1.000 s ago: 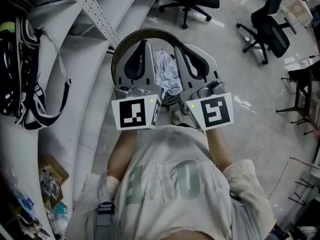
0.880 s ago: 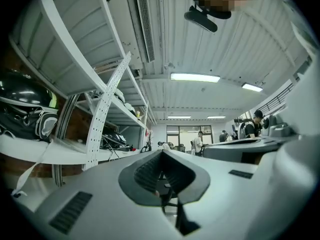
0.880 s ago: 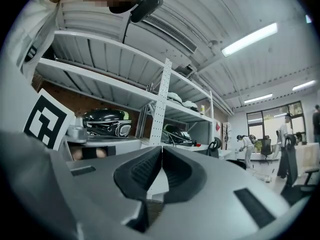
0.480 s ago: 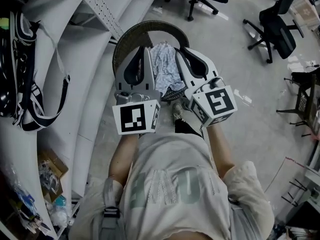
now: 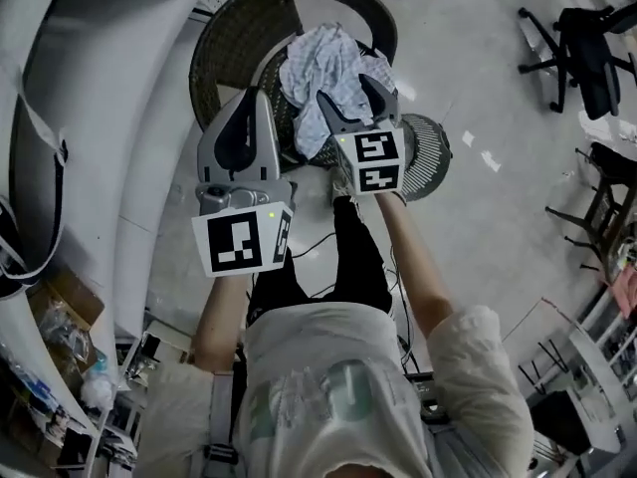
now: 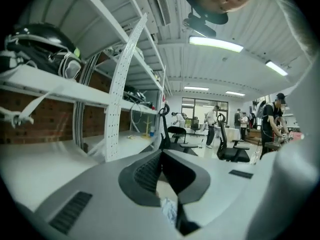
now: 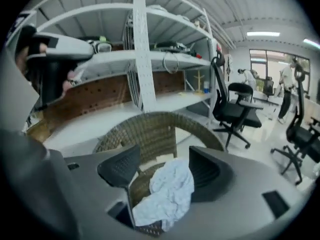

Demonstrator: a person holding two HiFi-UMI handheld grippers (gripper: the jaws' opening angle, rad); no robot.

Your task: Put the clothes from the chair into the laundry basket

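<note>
A crumpled white and pale-blue garment (image 5: pixel 323 63) lies on the seat of a round wicker chair (image 5: pixel 239 38). My right gripper (image 5: pixel 346 90) hangs just over it. Its jaws have just been opening and stand wide, with the garment (image 7: pixel 167 189) showing between and below them, not pressed by the pads. The wicker chair (image 7: pixel 150 129) rises behind. My left gripper (image 5: pixel 249 98) is at the chair's left side, its jaws together and nothing in them. In the left gripper view the left gripper (image 6: pixel 161 154) points level across the room. A round mesh basket (image 5: pixel 428 157) stands on the floor right of the chair.
White shelving (image 5: pixel 80 118) runs along the left, close to the chair. Black office chairs (image 5: pixel 587 48) stand at the far right on the grey floor. The person's legs and a cable are below the grippers. People stand far off in the left gripper view.
Both grippers have come down and forward toward the chair, the right one further. The right jaws went from shut to wide open over the garment. The left jaws stayed together.
</note>
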